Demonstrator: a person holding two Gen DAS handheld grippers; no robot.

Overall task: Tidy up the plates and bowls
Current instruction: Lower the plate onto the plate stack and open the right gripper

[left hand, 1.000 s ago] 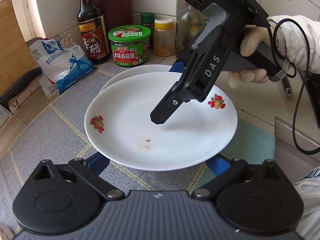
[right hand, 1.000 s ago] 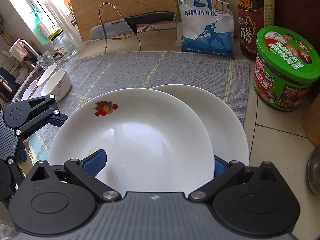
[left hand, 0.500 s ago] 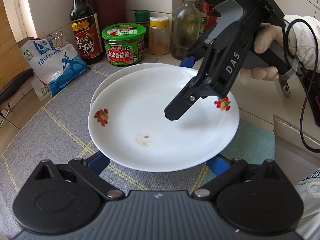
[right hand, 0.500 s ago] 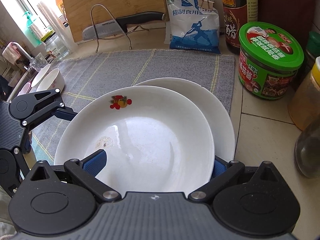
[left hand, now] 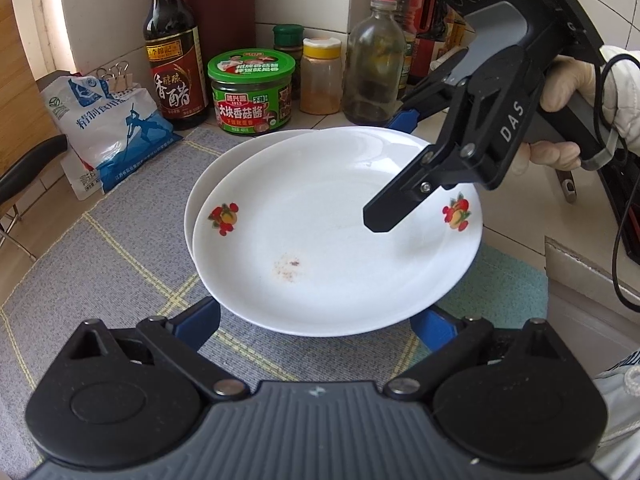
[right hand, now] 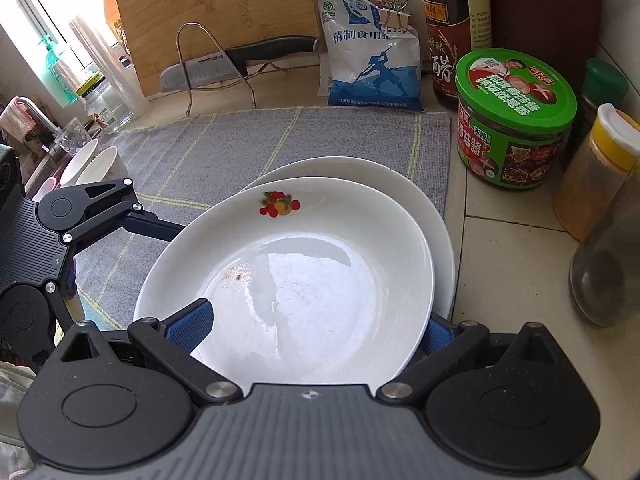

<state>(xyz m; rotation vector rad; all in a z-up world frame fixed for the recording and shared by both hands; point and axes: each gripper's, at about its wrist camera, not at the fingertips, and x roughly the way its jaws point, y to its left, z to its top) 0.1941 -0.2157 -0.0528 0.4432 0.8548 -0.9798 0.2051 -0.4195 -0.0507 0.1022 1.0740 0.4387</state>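
Grey checked mat [right hand: 248, 140] on a tiled kitchen counter. Two white plates: the top plate [left hand: 336, 232] has red fruit prints and a brownish smudge, stacked off-centre over a plain lower plate [right hand: 436, 216]. Left gripper [left hand: 316, 316] and right gripper [right hand: 316, 320] both sit spread wide around the top plate's rim; contact is hidden. Two bowls [right hand: 92, 164] at far left, partly cut off.

The left wrist view looks close across the fruit-printed plate [left hand: 336, 232] toward the condiment jars; the right wrist view faces the cutting board [right hand: 216, 20]. Both share that plate and the grey mat [left hand: 100, 264].
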